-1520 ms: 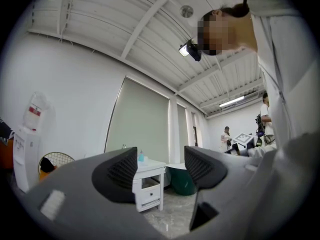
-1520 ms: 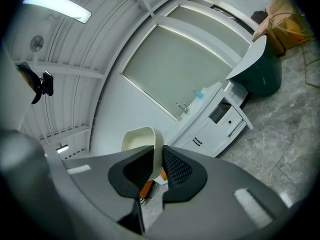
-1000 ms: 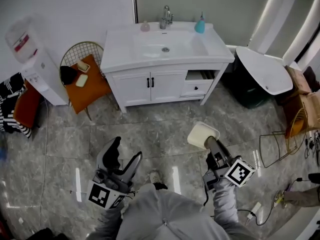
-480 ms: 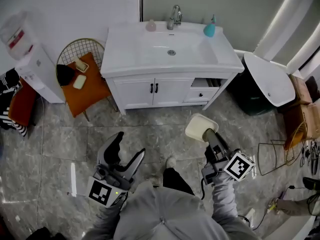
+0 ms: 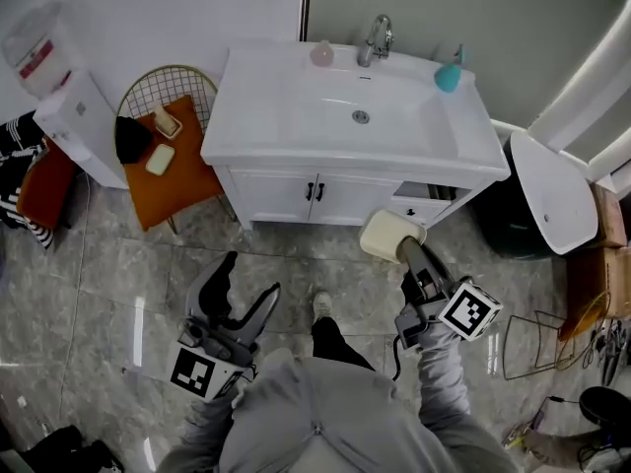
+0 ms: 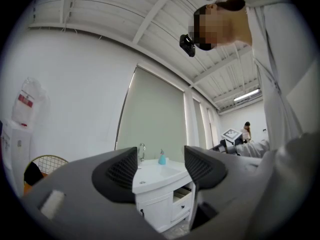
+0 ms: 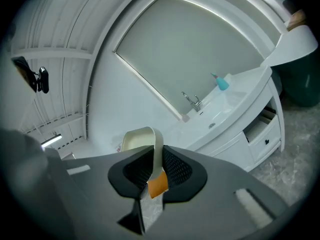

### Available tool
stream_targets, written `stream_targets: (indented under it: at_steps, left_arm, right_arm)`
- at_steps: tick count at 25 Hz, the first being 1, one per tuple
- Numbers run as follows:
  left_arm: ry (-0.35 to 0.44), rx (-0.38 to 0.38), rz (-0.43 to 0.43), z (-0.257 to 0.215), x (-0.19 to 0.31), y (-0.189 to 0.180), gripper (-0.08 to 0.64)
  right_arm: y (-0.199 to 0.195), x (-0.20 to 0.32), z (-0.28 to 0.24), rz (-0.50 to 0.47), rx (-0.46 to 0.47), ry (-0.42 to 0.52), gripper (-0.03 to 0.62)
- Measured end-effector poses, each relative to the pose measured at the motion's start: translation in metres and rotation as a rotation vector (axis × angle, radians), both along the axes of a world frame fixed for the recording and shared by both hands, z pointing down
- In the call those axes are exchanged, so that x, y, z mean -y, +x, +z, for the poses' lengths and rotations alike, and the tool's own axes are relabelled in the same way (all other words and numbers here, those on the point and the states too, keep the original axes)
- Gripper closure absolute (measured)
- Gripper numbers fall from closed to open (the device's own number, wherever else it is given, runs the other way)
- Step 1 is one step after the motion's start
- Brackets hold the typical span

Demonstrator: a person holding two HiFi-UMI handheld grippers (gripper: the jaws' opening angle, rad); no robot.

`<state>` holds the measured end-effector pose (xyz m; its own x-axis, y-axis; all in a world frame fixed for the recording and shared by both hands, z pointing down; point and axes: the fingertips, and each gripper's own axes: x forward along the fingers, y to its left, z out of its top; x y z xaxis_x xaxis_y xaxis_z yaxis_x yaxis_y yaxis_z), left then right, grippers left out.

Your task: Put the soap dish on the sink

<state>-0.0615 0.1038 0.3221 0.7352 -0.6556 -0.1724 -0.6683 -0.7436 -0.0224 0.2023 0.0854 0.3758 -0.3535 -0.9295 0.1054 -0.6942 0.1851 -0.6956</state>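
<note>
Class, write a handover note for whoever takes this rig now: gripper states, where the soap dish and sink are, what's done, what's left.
Left gripper: open, empty.
Right gripper: shut on the rim of the soap dish; dish in the air, in front of the cabinet.
Sink: ahead; dish not on it yet.
Done: dish picked up.
Left: carry it to the sink, set it down beside the basin, release.

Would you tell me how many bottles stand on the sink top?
2: a pink bottle left of the faucet, a teal pump bottle toward the right; none seem hidden.
</note>
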Motion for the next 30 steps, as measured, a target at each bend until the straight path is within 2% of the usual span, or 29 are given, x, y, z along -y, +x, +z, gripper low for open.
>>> stream_targets:
  at_steps: [5,11,16,25,30]
  left_arm:
    - [0.023,-0.004,-0.081,-0.014,0.063,0.021,0.241]
    - [0.055,-0.013,-0.154,-0.023,0.120,0.045,0.241]
    - [0.042,-0.009,-0.171,-0.021,0.155,0.055,0.241]
    - [0.038,0.018,-0.174,-0.011,0.234,0.049,0.241]
    - [0.064,0.034,-0.153,-0.017,0.306,0.039,0.241]
  right_arm:
    - [0.019,0.084,0.002,-0.074,-0.017,-0.031,0.546]
    - [0.026,0.178,-0.005,-0.198,-0.012,0.002,0.546]
    - [0.030,0.237,0.006,-0.204,-0.001,-0.033,0.546]
    - [0.015,0.328,0.029,-0.211,-0.003,-0.062,0.546]
    - [0.003,0.400,0.044,-0.191,-0.008,-0.103,0.546]
